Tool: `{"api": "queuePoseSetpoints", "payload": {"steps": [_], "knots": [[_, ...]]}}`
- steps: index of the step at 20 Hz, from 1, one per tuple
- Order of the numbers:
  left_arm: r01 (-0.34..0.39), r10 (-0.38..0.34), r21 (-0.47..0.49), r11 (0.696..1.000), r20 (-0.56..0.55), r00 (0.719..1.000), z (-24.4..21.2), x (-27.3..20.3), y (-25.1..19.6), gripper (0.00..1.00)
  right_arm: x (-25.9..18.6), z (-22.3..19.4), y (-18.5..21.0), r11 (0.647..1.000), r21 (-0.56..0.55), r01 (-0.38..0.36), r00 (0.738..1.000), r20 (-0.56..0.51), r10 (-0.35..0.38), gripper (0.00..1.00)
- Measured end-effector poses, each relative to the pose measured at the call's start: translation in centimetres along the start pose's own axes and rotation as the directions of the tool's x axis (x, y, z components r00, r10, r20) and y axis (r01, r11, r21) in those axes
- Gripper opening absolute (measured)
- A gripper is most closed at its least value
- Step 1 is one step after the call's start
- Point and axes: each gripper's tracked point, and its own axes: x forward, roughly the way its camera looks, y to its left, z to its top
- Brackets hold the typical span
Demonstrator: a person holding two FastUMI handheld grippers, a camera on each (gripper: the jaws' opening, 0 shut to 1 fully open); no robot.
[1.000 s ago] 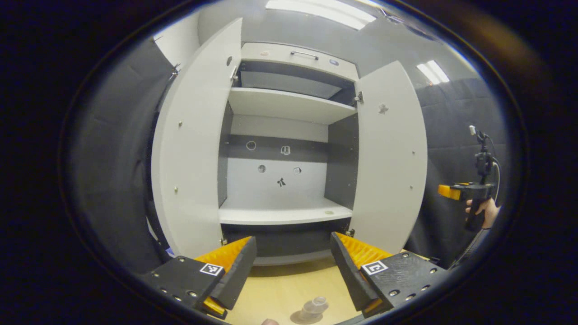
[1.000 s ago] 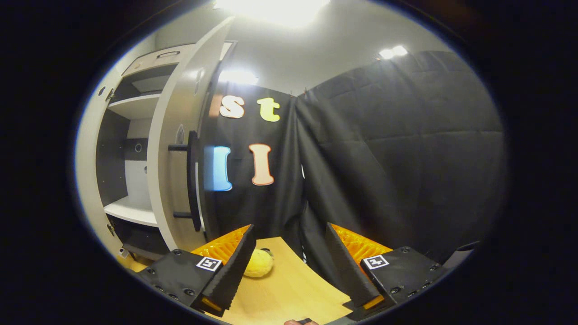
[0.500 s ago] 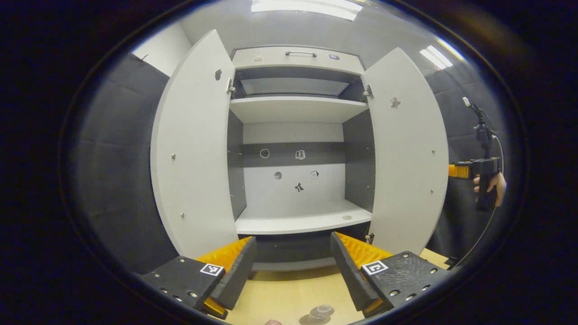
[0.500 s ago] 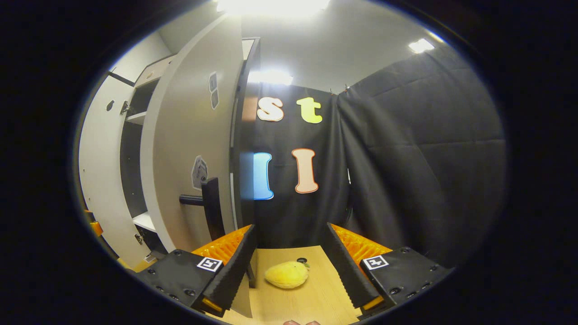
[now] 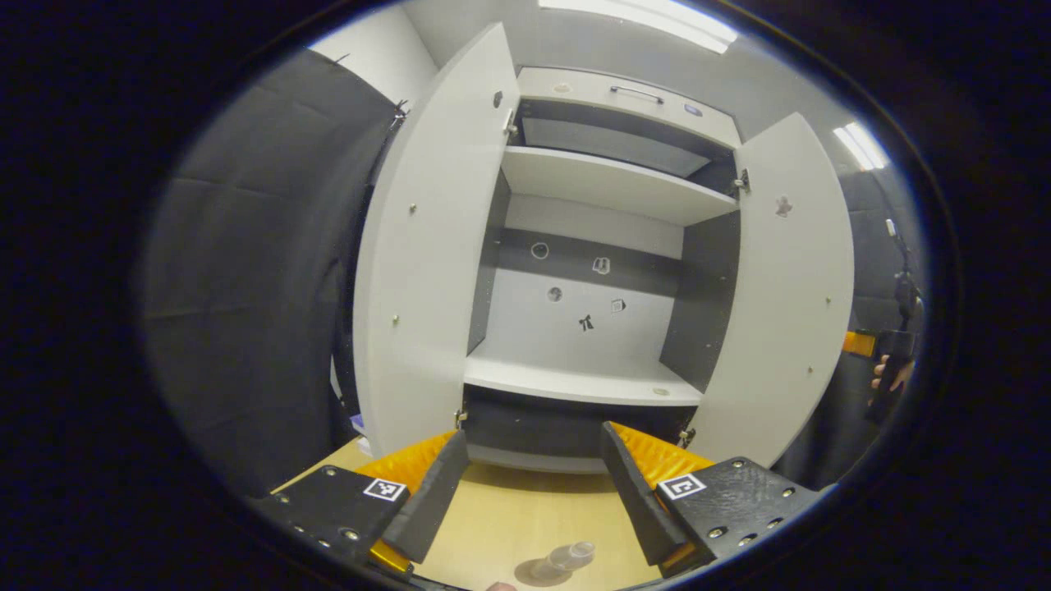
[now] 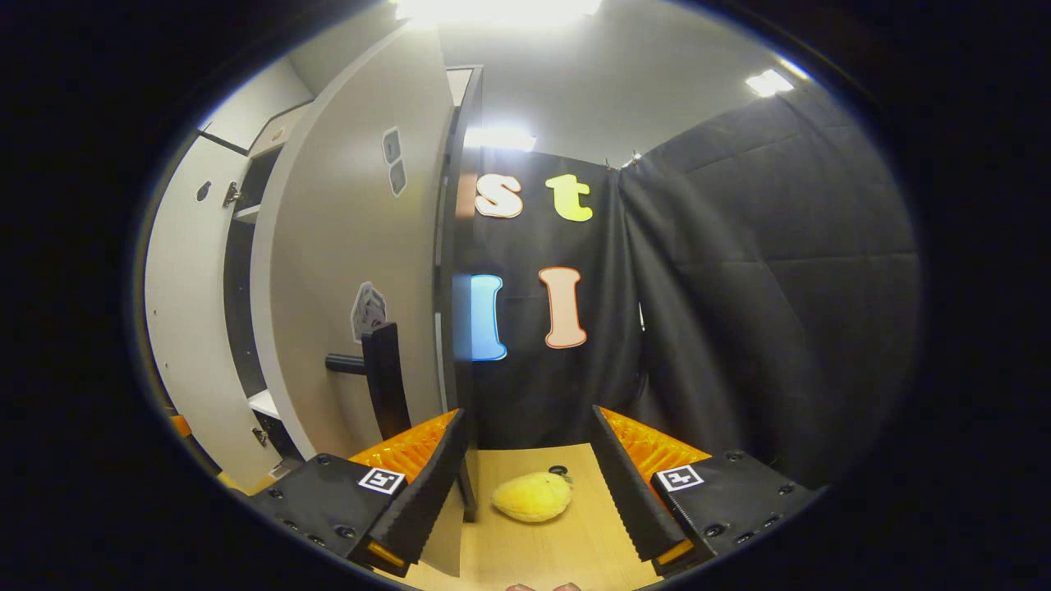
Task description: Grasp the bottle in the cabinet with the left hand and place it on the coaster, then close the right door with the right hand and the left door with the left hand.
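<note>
The white cabinet [image 5: 608, 185] stands with both doors wide, the left door [image 5: 427, 246] and the right door [image 5: 780, 287]. Its shelves hold nothing. A clear bottle [image 5: 566, 558] stands on a round coaster [image 5: 530, 573] on the wooden table, low between my left gripper's fingers. My left gripper [image 5: 530, 497] is open, above and behind the bottle. In the right gripper view, my right gripper [image 6: 525, 484] is open beside the outer face of the right door [image 6: 353, 271], near its dark bar handle [image 6: 382, 373]. That gripper [image 5: 878, 345] also shows far right in the left gripper view, held by a hand.
A yellow plush fruit [image 6: 532, 497] lies on the wooden table [image 6: 566, 550] between my right gripper's fingers. Black cloth walls [image 6: 739, 312] close in the booth on both sides of the cabinet. A drawer with a handle [image 5: 636, 92] tops the cabinet.
My left gripper has swung so the cabinet sits further right in its view. My right gripper has come round to the right door's outer face, close to the handle.
</note>
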Motion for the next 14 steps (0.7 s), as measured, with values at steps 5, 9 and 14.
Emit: {"api": "queuePoseSetpoints", "payload": {"steps": [5, 9, 14], "knots": [[-0.046, 0.046, 0.019, 0.999, 0.022, 0.999, 0.3, -1.0, 2.7, 0.95, -0.2, 0.0, 4.4, 0.997, 0.002, -0.076, 0.997, 0.014, 0.076, 0.91], [-0.066, 0.064, 0.054, 0.996, 0.028, 0.998, 0.3, -1.8, 3.9, 0.95, 0.4, 0.1, 8.1, 0.99, -0.052, -0.128, 0.992, 0.017, 0.129, 0.91], [-0.104, 0.102, 0.057, 0.993, 0.033, 0.994, 0.4, -3.2, 5.6, 1.0, 1.4, -0.3, 12.8, 0.979, 0.001, -0.202, 0.979, 0.013, 0.202, 0.92]]}}
